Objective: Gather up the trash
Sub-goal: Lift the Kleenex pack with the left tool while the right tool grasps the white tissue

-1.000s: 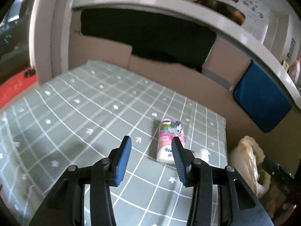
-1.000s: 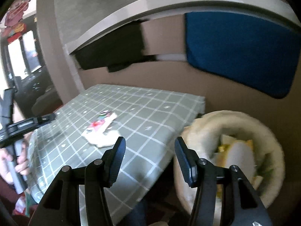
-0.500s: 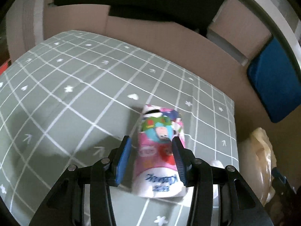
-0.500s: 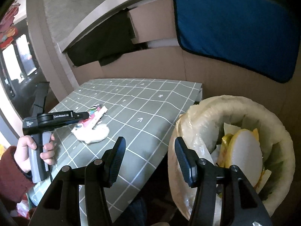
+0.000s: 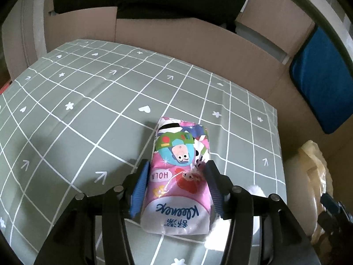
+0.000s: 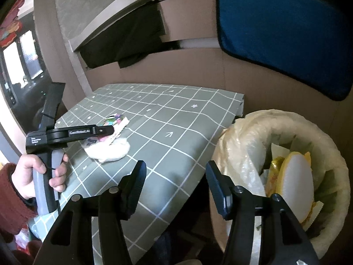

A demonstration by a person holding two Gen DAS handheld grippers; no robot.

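Straddling the tissue pack (image 5: 179, 176) it earlier only approached, the left claw (image 5: 177, 184) is opening.

A pink tissue pack (image 5: 179, 183) lying between the left tongs' (image 5: 176, 176) fingers carries the brand "Kleenex" on its white near end, printed upside down, with two Chinese characters beside it. Farther along, a speech bubble reads "HOLA". Small white lettering on the tongs' body is too small to read.
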